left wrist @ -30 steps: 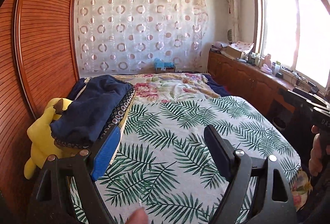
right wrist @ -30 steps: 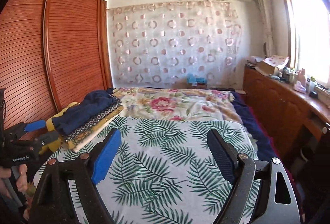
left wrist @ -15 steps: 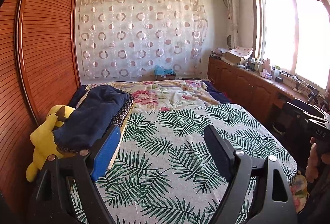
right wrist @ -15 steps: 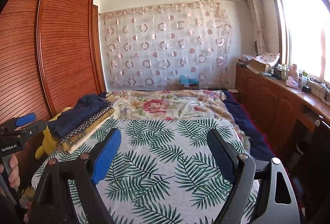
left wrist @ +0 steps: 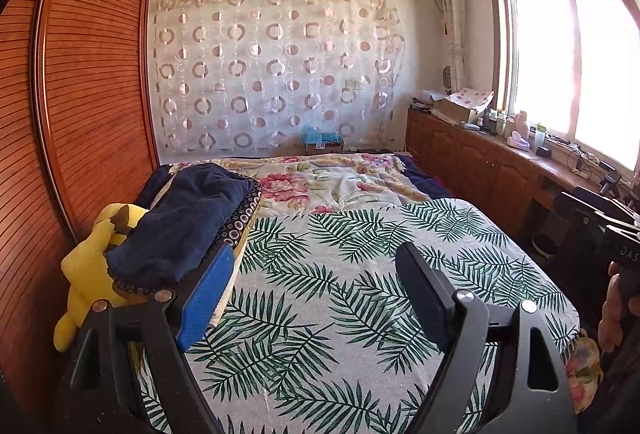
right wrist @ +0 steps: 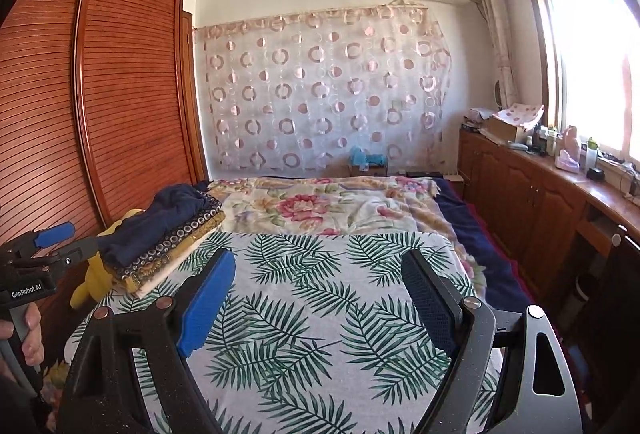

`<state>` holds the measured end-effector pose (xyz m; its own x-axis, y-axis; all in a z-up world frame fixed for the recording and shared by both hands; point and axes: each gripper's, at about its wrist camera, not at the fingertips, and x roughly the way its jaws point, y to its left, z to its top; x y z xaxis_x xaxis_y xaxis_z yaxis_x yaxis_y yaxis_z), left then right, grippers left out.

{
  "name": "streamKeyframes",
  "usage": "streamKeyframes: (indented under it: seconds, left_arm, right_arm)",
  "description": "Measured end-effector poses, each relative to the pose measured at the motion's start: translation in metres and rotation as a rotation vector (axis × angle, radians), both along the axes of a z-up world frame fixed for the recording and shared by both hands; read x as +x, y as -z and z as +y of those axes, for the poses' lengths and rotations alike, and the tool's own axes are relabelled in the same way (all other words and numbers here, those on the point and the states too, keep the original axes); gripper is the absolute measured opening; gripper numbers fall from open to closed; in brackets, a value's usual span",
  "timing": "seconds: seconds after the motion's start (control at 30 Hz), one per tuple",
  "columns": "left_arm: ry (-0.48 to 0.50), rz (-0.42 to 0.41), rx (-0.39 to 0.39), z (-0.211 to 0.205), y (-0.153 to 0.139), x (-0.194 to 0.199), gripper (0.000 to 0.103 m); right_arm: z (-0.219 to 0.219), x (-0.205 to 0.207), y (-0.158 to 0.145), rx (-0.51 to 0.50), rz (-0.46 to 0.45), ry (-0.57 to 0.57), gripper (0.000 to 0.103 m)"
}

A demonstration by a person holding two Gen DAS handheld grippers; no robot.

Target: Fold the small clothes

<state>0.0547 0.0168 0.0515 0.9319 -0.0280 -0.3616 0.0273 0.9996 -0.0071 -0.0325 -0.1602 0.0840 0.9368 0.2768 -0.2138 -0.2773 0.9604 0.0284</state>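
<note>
A stack of folded clothes (left wrist: 184, 230) with a dark blue piece on top lies at the bed's left side, also in the right wrist view (right wrist: 168, 234). My left gripper (left wrist: 316, 266) hovers open over the palm-leaf sheet (left wrist: 340, 294), its blue finger just right of the stack, nothing between the fingers. My right gripper (right wrist: 320, 274) is likewise open and empty over the same sheet (right wrist: 320, 314). The left gripper's body and the hand holding it show at the left edge of the right wrist view (right wrist: 36, 258).
A yellow plush toy (left wrist: 88, 274) sits beside the stack against the wooden wardrobe (left wrist: 72, 114). A floral blanket (left wrist: 332, 186) covers the bed's far half. A wooden cabinet (left wrist: 500, 170) with clutter runs under the window on the right. A patterned curtain (left wrist: 272, 74) hangs behind.
Both views have tilted upward a little, so more ceiling shows and the bed sits lower. Both grippers stay open and empty.
</note>
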Motion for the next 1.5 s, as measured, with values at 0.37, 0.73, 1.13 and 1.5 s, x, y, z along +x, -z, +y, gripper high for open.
streamKeyframes:
  seconds: [0.37,0.73,1.13,1.5]
  left_arm:
    - [-0.002,0.000,-0.002,0.002,0.000,-0.002,0.084]
    - [-0.002,-0.002,0.000,0.003,-0.001,-0.002,0.084]
    - [-0.004,-0.004,0.003,0.002,-0.001,-0.002,0.084]
    - [-0.003,-0.004,0.003,0.001,0.000,-0.002,0.084]
  right_arm:
    - [-0.004,0.001,0.000,-0.005,0.001,-0.003,0.086]
    - [-0.008,0.002,0.002,-0.010,0.000,-0.006,0.086]
    - [-0.012,0.001,0.001,-0.016,-0.007,-0.011,0.086]
    - [-0.016,0.001,0.000,-0.022,-0.005,-0.018,0.086]
